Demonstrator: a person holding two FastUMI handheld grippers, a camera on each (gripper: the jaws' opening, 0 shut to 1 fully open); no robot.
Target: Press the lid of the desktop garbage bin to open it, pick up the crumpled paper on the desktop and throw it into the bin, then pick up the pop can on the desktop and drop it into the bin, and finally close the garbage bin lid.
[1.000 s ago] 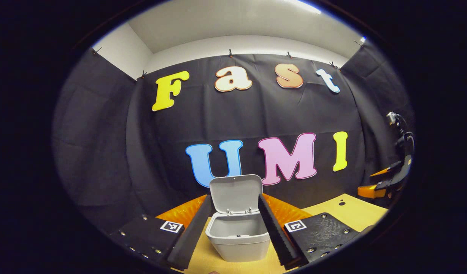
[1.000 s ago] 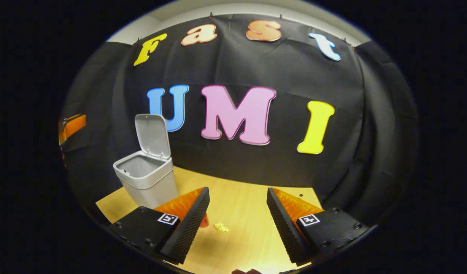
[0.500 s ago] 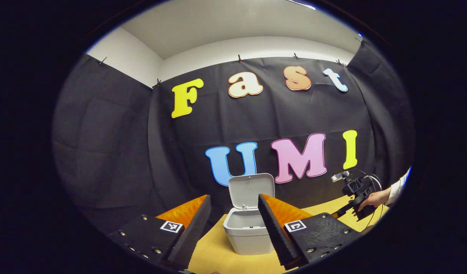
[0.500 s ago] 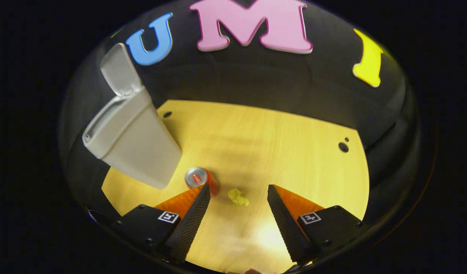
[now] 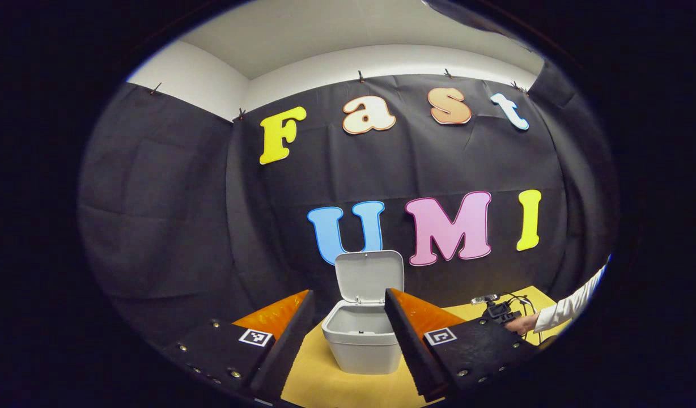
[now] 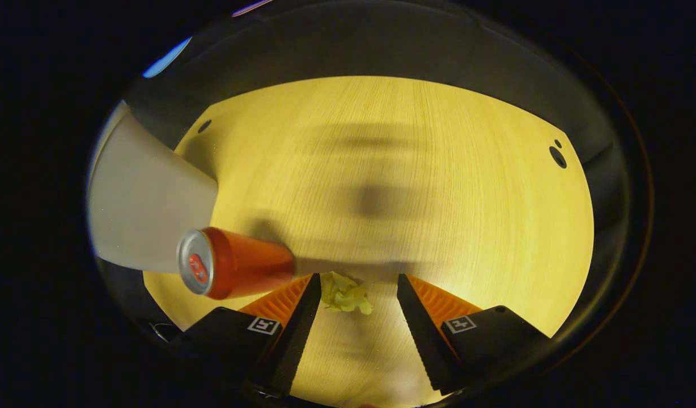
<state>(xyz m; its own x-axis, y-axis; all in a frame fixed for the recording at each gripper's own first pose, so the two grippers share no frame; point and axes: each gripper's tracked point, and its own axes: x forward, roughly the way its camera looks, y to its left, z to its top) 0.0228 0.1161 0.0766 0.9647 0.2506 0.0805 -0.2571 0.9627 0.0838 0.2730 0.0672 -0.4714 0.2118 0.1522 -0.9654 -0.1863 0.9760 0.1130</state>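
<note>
Lid step looks done: the small grey plastic desktop bin (image 5: 359, 340) stands on the pale wooden desktop (image 6: 416, 187) with its grey hinged lid (image 5: 369, 276) swung up and upright at the back, mouth exposed; step in hand is the paper pickup; in the right gripper view the right gripper (image 6: 355, 317) points down at the desktop, jaws spread wide and empty, with the crumpled yellow paper ball (image 6: 344, 293) lying on the wood between the two fingers, nearer the left one, not touched by either as far as I can tell; the red pop can with a silver top (image 6: 234, 270) stands just left of that finger, very near the paper, with the bin's grey side wall behind it; the left gripper (image 5: 348, 334) is also spread and holds nothing, hanging back in front of the bin and framing it; in the left gripper view a white sleeve and hand (image 5: 557, 314) show low over the desktop at the right; next move, my read: drop the last bit, centre the paper, squeeze gently since it is light and crushable, then lift and carry left over the open mouth; risk: the left finger nudging the can and tipping it
</note>
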